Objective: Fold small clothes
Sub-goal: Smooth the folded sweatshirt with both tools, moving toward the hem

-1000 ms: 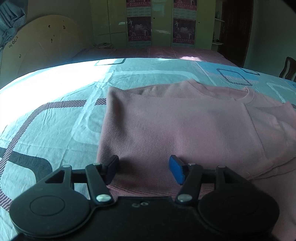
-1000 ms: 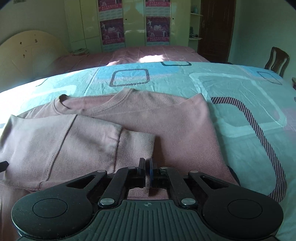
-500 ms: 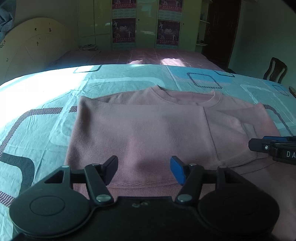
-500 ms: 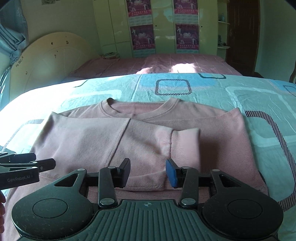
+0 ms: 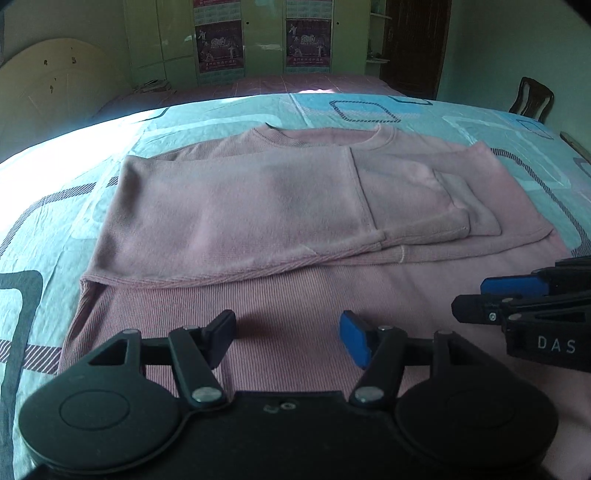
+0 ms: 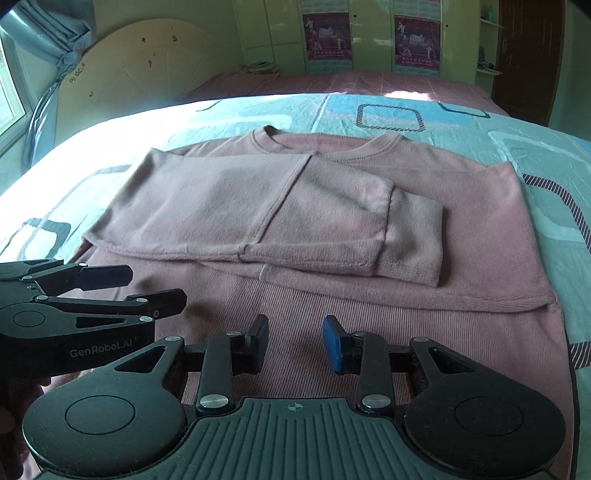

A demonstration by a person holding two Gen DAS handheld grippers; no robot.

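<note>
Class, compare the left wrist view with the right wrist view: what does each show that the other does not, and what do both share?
Only the left wrist view shows a wooden chair at the far right, beyond the bed.

Only the right wrist view shows a window and a bunched grey curtain at the far left.

Both show the pink sweatshirt lying on the patterned bedsheet, its sleeves folded across the body, with the left claw and the right claw open above its lower part, neither pinching cloth. The right claw's jaws have just been closing a little.
</note>
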